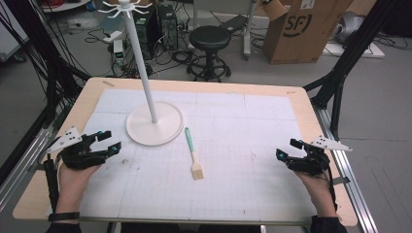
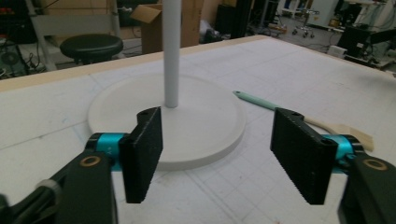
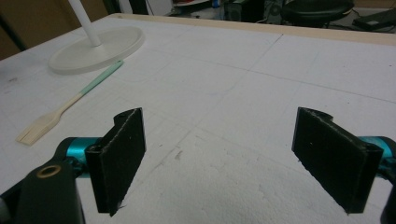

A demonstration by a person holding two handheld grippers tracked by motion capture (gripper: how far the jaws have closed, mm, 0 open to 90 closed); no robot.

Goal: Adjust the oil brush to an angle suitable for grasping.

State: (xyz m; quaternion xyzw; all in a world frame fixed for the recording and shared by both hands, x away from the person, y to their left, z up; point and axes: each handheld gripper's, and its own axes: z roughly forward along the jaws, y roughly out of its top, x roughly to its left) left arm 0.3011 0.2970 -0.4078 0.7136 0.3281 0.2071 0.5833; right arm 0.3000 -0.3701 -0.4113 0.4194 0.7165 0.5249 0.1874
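A small brush [image 1: 193,152] with a mint-green handle and pale bristles lies flat on the white mat, just right of the white stand's round base [image 1: 155,127]. The stand's pole [image 1: 141,58] rises to a hook crown at the top. My left gripper [image 1: 108,142] rests at the table's left, open and holding nothing, facing the base [image 2: 168,116] with the brush [image 2: 299,116] off to its right. My right gripper [image 1: 287,148] sits at the table's right, open, nothing between its pads; in its view the brush [image 3: 70,102] lies far to the left, beside the base [image 3: 93,49].
A white gridded mat [image 1: 233,184] covers the wooden table [image 1: 320,126]. Beyond the far edge stand a black stool [image 1: 210,43], a cardboard box [image 1: 303,29] and cables on the floor. Black frame legs flank both sides.
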